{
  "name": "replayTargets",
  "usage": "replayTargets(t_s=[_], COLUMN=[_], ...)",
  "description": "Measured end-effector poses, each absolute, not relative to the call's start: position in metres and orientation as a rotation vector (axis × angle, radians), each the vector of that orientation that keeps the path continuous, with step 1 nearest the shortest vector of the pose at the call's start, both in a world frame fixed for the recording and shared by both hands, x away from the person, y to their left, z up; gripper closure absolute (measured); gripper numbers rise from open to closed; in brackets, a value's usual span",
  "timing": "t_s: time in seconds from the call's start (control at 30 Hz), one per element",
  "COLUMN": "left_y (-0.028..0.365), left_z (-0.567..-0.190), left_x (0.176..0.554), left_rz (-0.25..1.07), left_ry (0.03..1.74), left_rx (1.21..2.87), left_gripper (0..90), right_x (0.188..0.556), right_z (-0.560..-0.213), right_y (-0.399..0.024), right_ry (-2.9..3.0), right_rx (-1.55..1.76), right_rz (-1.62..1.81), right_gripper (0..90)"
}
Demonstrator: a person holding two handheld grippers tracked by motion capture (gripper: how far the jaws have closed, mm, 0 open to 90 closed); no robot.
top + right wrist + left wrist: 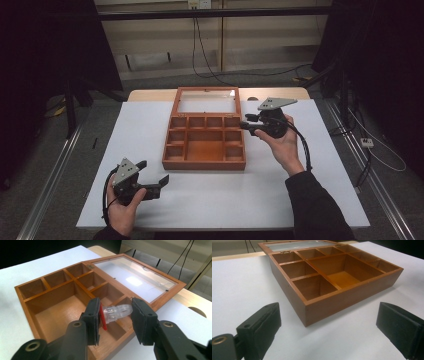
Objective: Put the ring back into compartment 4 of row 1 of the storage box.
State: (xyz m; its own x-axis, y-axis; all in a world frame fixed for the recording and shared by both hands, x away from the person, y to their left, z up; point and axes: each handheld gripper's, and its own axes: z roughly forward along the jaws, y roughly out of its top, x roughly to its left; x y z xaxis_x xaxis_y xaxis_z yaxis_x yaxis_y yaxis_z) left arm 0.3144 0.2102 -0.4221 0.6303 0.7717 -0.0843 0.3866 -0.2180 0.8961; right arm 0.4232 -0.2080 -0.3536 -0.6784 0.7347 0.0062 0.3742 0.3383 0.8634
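Box [204, 161]: reddish-brown wood, smooth, satin sheen; lid pane [136, 281] clear and glossy — reflects a light. Table top [280, 185]: matt white, smooth. Gripper pads [93, 320]: matt black. Held piece [115, 312]: translucent clear plastic with a red disc — glossy.

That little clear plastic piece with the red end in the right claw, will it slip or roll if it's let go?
The clear plastic piece looks rigid and light. Its smooth body could slip between the right claw pads. It seems roundish, so it may roll once dropped into the wooden box.
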Motion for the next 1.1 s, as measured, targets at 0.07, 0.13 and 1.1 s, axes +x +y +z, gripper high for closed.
replayTargets(t_s=[0.07, 0.13, 1.1], left_y=[0.210, 0.210, 0.211], left_z=[-0.422, -0.422, -0.422], left_x=[0.314, 0.315, 0.315], left_rz=[0.472, 0.473, 0.477], left_ry=[0.931, 0.928, 0.933], left_rx=[1.834, 1.837, 1.840], left_gripper=[5.8, 5.8, 5.7], right_x=[0.426, 0.428, 0.477], right_z=[-0.353, -0.352, -0.359], right_y=[-0.207, -0.205, -0.176], right_ry=[2.216, 2.220, 2.244], right_rx=[0.978, 0.977, 1.015], right_rz=[1.270, 1.265, 1.190], right_gripper=[60.2, 60.2, 60.1])
